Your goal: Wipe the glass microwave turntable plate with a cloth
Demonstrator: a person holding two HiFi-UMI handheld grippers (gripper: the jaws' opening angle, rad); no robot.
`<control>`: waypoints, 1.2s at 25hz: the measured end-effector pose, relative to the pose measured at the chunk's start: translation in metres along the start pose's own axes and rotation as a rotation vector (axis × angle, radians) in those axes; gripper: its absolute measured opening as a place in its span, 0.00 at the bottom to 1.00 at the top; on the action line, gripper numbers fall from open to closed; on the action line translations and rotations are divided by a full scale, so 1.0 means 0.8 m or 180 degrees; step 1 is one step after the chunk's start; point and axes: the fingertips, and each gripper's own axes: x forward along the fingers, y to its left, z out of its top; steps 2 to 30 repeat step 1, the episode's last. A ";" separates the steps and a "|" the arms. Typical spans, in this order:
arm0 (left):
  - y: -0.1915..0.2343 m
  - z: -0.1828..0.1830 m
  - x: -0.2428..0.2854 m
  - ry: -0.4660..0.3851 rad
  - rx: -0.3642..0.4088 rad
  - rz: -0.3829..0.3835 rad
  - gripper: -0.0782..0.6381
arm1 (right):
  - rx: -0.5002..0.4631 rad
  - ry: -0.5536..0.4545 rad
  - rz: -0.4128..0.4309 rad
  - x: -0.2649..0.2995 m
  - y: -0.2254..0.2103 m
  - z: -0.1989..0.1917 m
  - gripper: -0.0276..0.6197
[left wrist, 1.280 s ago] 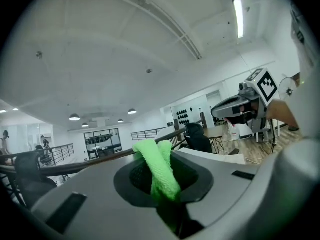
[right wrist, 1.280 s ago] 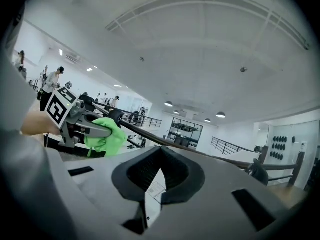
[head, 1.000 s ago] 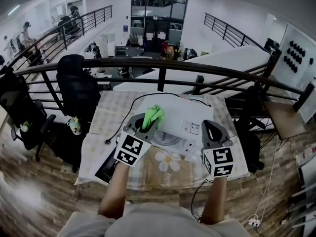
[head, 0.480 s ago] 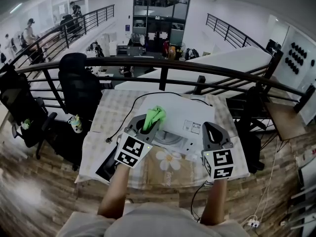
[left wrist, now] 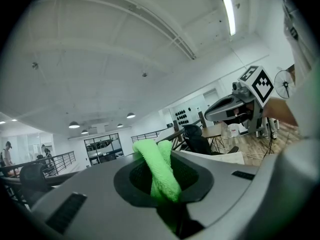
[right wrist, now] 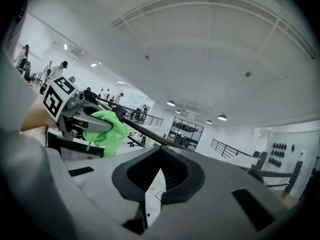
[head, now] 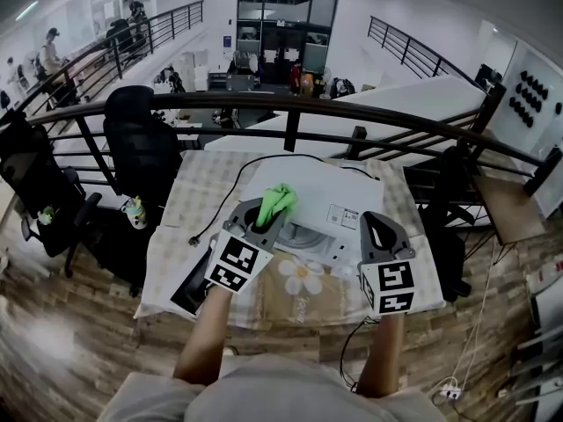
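In the head view my left gripper [head: 266, 214] is shut on a bright green cloth [head: 276, 201] that sticks up past its fingertips, over the front left part of a white microwave [head: 321, 199]. A round glassy plate [head: 297, 239] shows at the microwave's near edge, between the two grippers. My right gripper [head: 377, 224] hovers at the microwave's front right, jaws together and holding nothing. The left gripper view has the cloth [left wrist: 159, 170] pinched between the jaws. The right gripper view looks across at the left gripper [right wrist: 107, 124] and its cloth [right wrist: 111, 129].
The microwave stands on a table with a checked cloth [head: 199, 202]. A black power cord [head: 236, 183] runs across it to the left. A dark flat object [head: 188, 294] lies at the front left corner. A black office chair [head: 141, 148] and a railing [head: 290, 111] stand beyond.
Both grippers hold nearly the same places. The left gripper with the cloth has edged slightly forward, and the head view has shifted a little.
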 end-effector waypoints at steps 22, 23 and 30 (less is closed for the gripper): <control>0.000 0.000 -0.001 0.0005 -0.0001 -0.0004 0.20 | 0.0004 0.0002 0.0000 0.000 0.001 0.001 0.06; 0.000 0.000 -0.001 0.0005 -0.0001 -0.0004 0.20 | 0.0004 0.0002 0.0000 0.000 0.001 0.001 0.06; 0.000 0.000 -0.001 0.0005 -0.0001 -0.0004 0.20 | 0.0004 0.0002 0.0000 0.000 0.001 0.001 0.06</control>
